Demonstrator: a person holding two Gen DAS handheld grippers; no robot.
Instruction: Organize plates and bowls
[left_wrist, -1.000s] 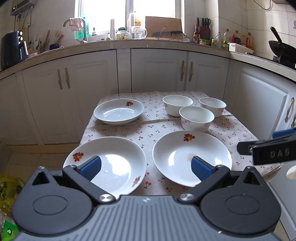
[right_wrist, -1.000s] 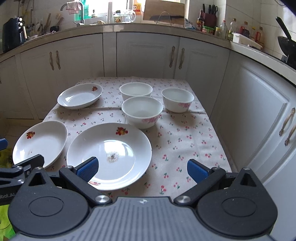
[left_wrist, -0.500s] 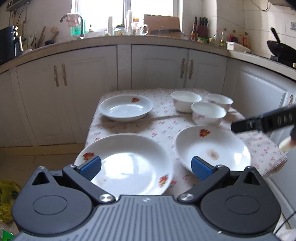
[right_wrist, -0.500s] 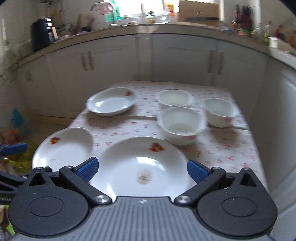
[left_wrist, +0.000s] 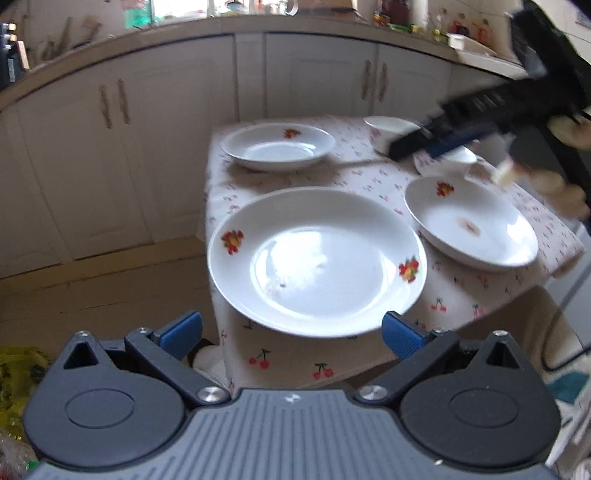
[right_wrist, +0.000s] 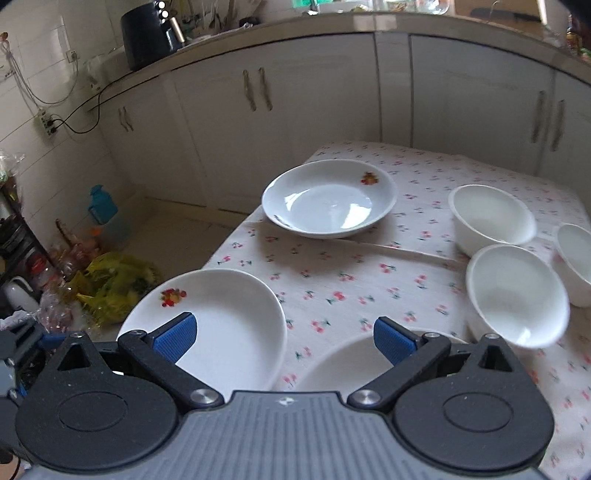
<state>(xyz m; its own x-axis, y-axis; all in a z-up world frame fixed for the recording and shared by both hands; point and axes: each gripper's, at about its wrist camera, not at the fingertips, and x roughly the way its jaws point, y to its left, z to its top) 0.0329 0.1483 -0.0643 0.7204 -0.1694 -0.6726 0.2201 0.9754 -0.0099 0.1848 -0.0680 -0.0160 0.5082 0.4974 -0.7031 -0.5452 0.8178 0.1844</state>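
Observation:
Three white plates with fruit prints lie on the cherry-print tablecloth (left_wrist: 369, 177). The near-left plate (left_wrist: 317, 258) overhangs the table's front edge, right ahead of my open, empty left gripper (left_wrist: 291, 332). The near-right plate (left_wrist: 472, 225) and the far plate (left_wrist: 279, 147) lie behind. Three white bowls (right_wrist: 517, 295) (right_wrist: 491, 218) (right_wrist: 576, 262) sit at the right. My right gripper (right_wrist: 284, 338) is open and empty above the near plates (right_wrist: 221, 325), facing the far plate (right_wrist: 328, 199). It also shows in the left wrist view (left_wrist: 461, 125), over the bowls.
White kitchen cabinets (left_wrist: 317, 74) run behind the table under a cluttered counter (left_wrist: 221, 26). Left of the table, on the floor, are a yellow bag (right_wrist: 114, 284), a blue container (right_wrist: 101, 205) and a rack with clutter (right_wrist: 18, 243). A black appliance (right_wrist: 151, 33) stands on the counter.
My left gripper moved left and closer to the near-left plate. My right gripper swung left and forward over the table, past the near-right plate. Both stayed open.

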